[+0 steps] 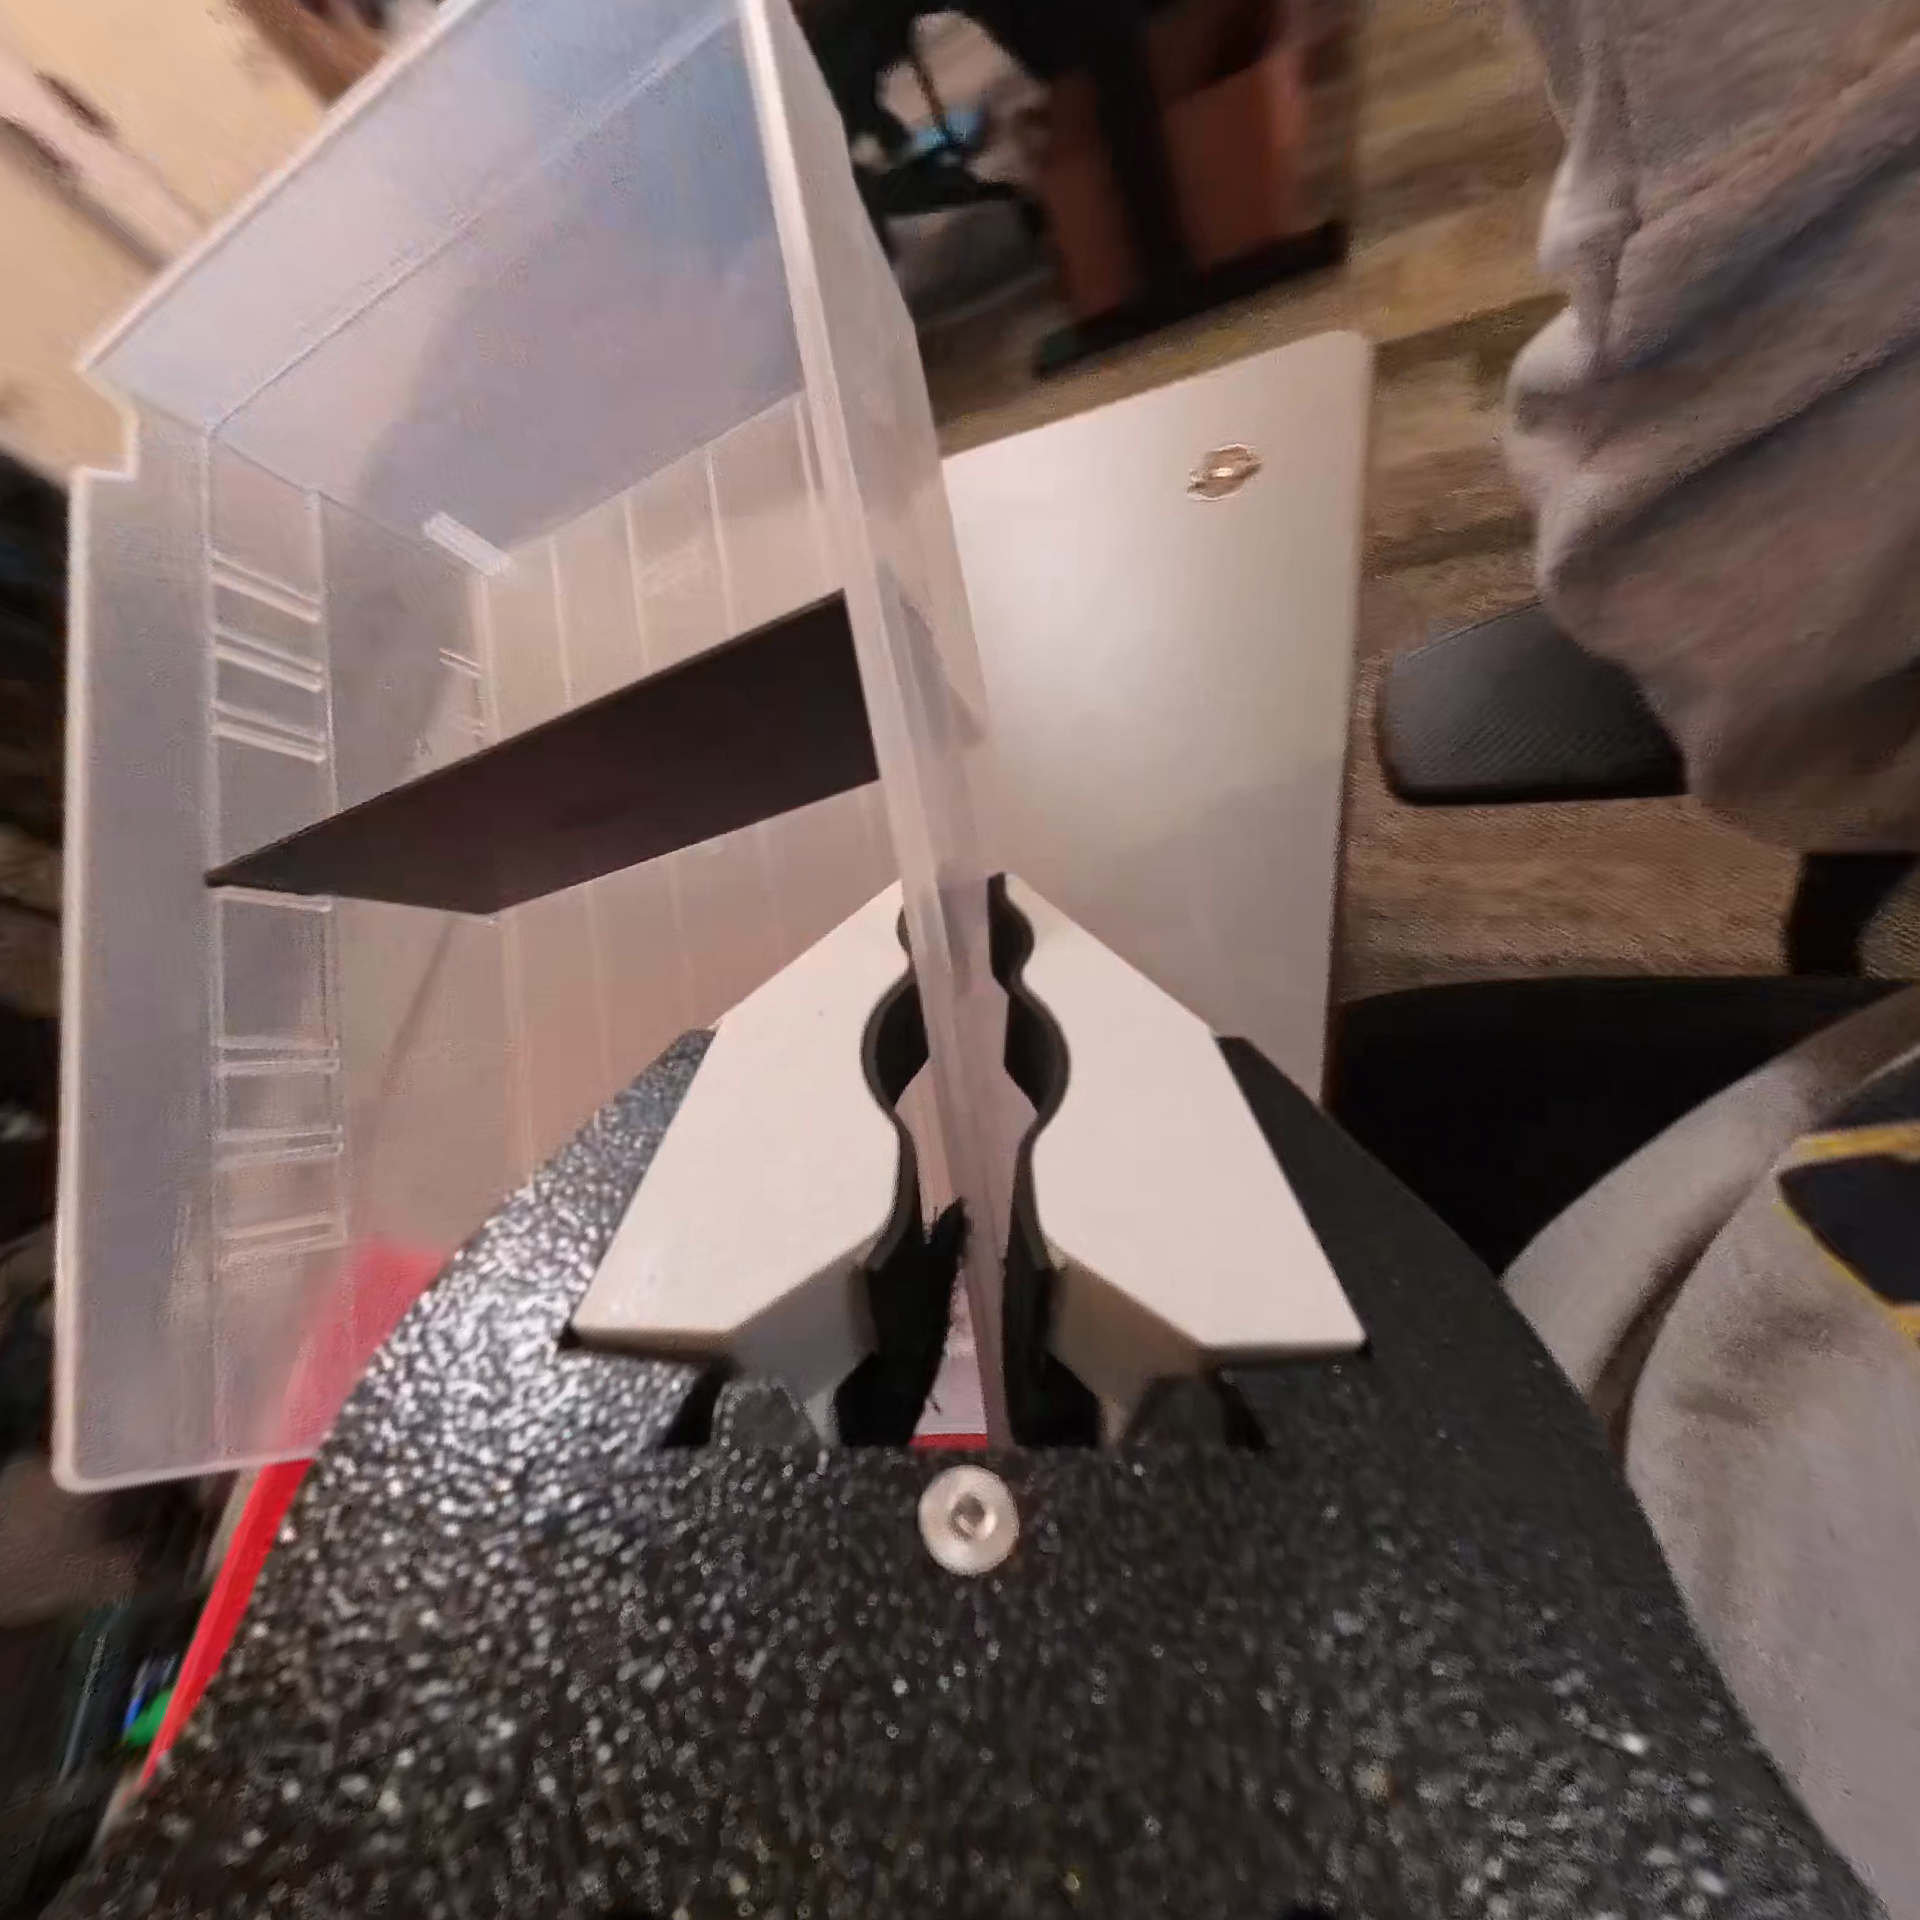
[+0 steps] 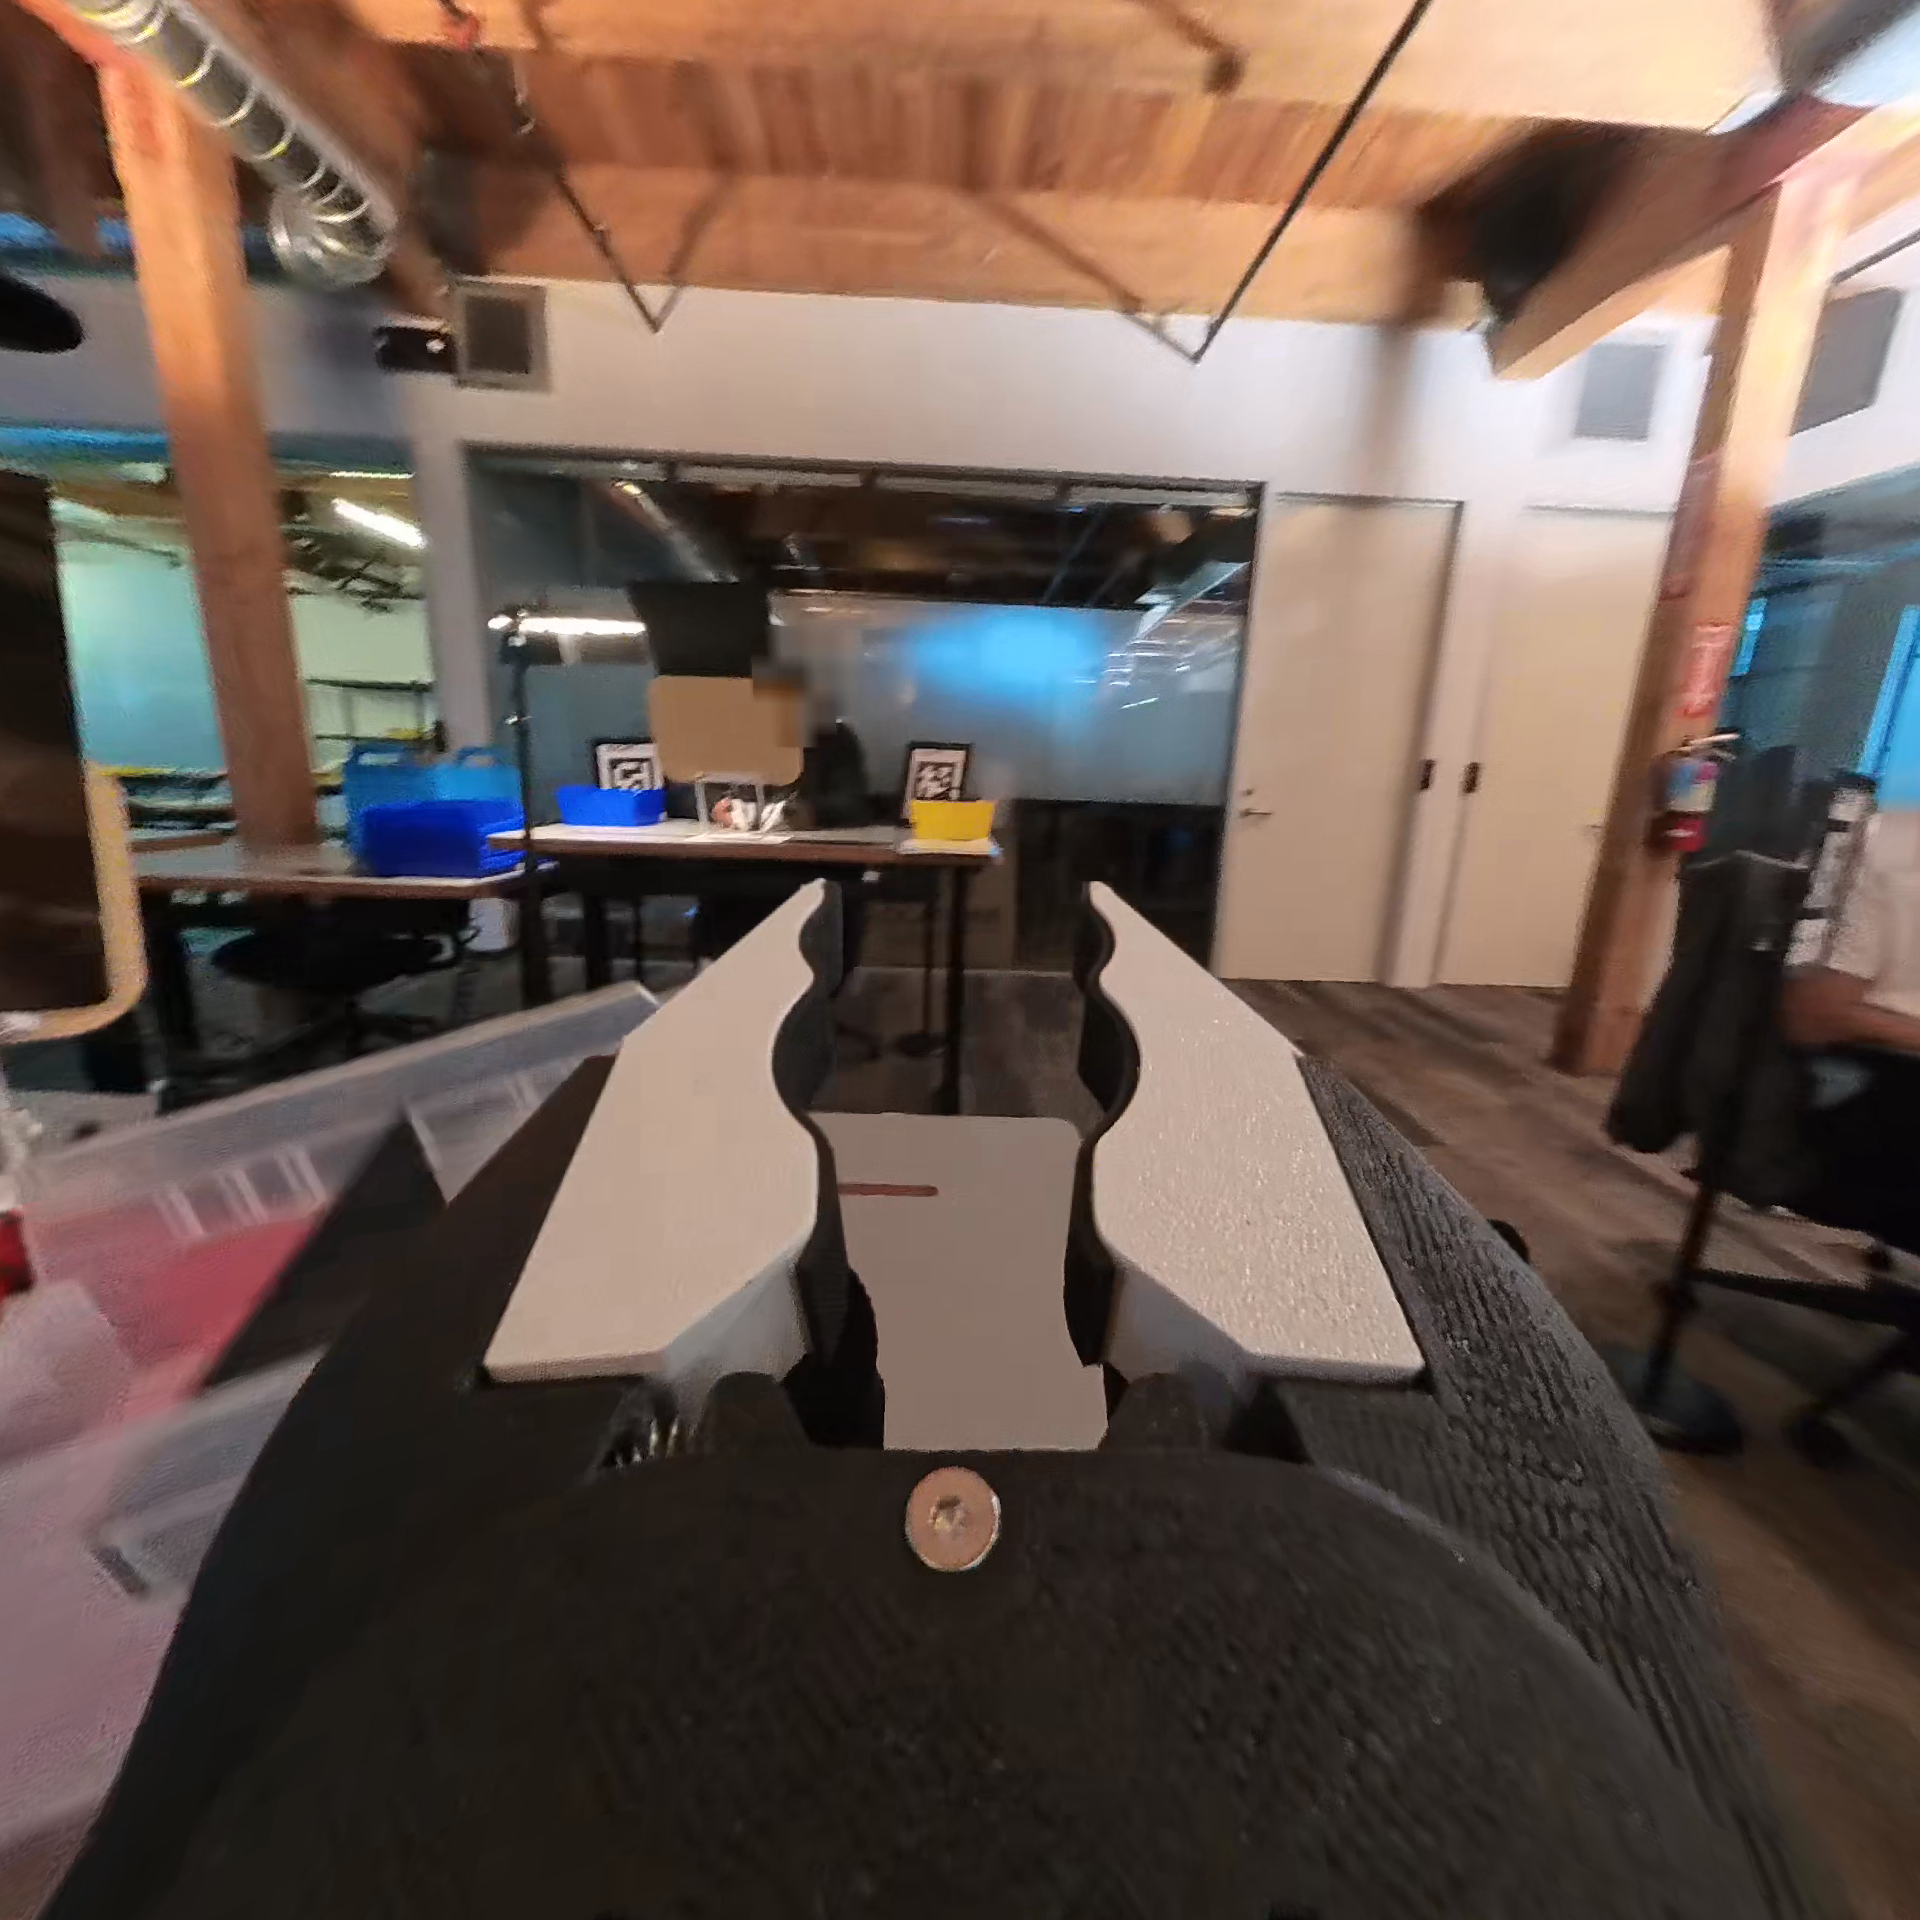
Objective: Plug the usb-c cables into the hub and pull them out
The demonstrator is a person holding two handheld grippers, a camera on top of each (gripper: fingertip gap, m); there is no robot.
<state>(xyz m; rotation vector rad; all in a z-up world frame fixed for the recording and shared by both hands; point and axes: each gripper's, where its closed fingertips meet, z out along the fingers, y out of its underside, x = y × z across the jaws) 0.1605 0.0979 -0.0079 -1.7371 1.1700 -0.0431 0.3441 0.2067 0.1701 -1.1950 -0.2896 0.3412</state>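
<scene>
We had our left gripper (image 1: 961,1049) clamped tight on the edge wall of a frosted clear plastic organizer box (image 1: 436,665), tipped up over a white table (image 1: 1164,665). Our right gripper (image 2: 951,1049) was spread wide, holding nothing. Couldn't spot the hub or cables anywhere.

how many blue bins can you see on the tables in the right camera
2. A large blue bin sits on the left table; a smaller blue bin sits at the left end of the middle table. Blur may hide others.
</scene>
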